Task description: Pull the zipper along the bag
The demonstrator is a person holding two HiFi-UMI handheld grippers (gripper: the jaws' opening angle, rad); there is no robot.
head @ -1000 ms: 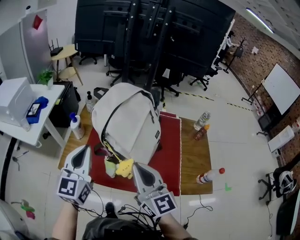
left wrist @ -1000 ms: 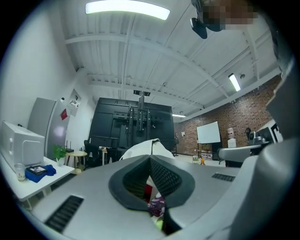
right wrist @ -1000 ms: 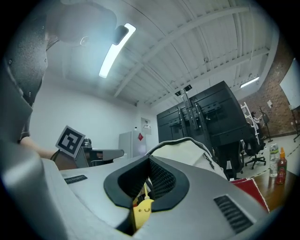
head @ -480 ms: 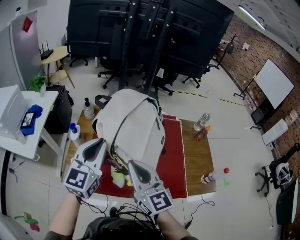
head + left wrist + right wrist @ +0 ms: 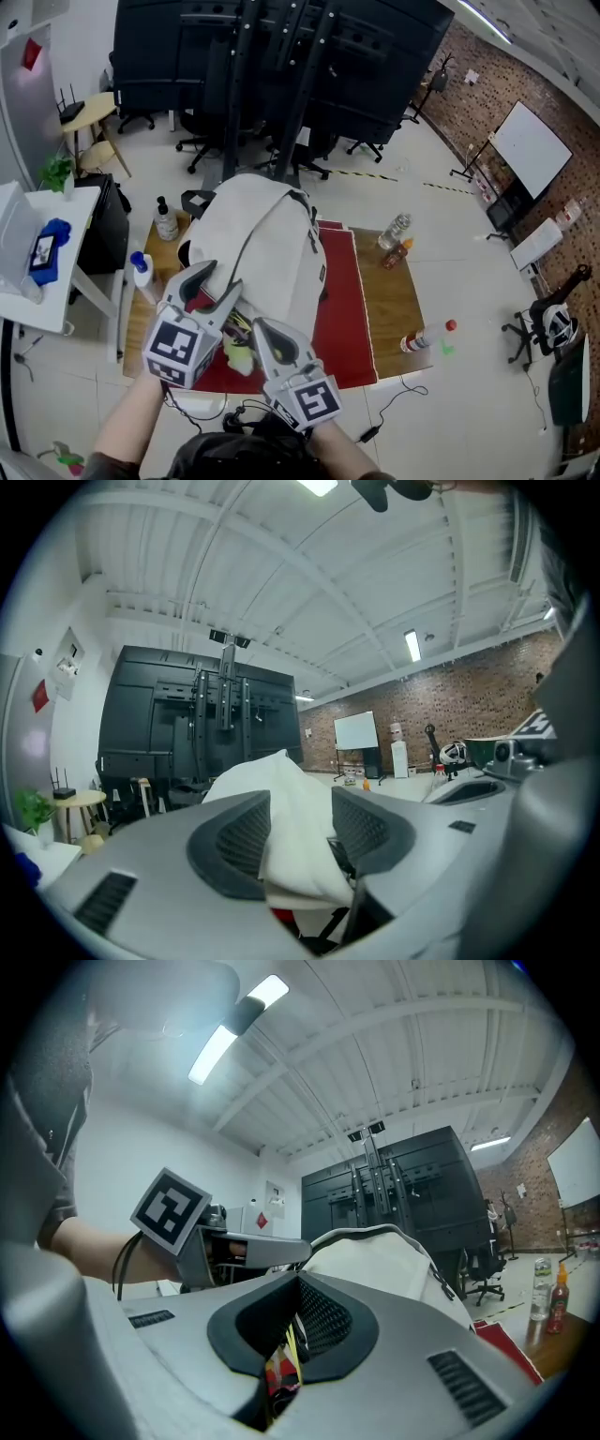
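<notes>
A cream backpack (image 5: 267, 234) (image 5: 272, 780) (image 5: 375, 1260) stands on a red mat (image 5: 342, 319), and a dark zipper line (image 5: 246, 246) curves along its side. My left gripper (image 5: 221, 277) (image 5: 300, 841) is at the bag's near left edge. Its jaws are opening; cream fabric shows in the gap between them, and the pads stand apart from it. My right gripper (image 5: 258, 326) (image 5: 292, 1321) is shut just below the bag's lower edge, beside a yellow plush toy (image 5: 239, 354). A thin yellow strand shows in its slit; I cannot tell whether it is pinched.
The mat lies on a low wooden table (image 5: 398, 300). Two bottles (image 5: 394, 230) stand at its far right and one (image 5: 427, 337) lies at its near right edge. A dispenser (image 5: 166, 220) and a blue-capped bottle (image 5: 141, 272) stand left. A white side table (image 5: 37, 281) is further left.
My left gripper has moved forward to the bag's left edge and its jaws have spread apart. The right gripper has shifted slightly towards the bag and stays shut.
</notes>
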